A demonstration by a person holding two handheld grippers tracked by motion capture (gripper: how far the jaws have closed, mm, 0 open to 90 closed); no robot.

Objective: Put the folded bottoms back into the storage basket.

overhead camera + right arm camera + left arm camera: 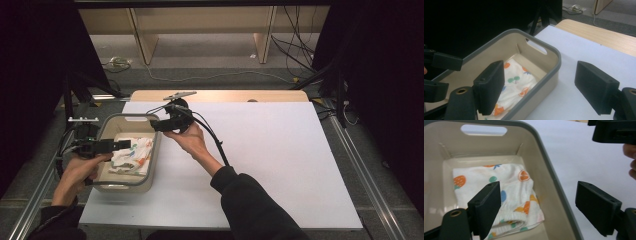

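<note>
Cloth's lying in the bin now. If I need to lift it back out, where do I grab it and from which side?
Judging by its pose, take the folded cloth at its thick rolled edge nearest the left gripper, coming straight down from above: the bin walls block any sideways approach, and that bunched fold gives open jaws something to pinch.

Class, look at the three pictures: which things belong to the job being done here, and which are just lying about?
Part of the job:
- cloth, folded in the bin
- bin
- left gripper, open over the bin
- right gripper, open by the bin's rim

Just lying about:
- cables on the floor
- wooden shelf behind the table
</note>
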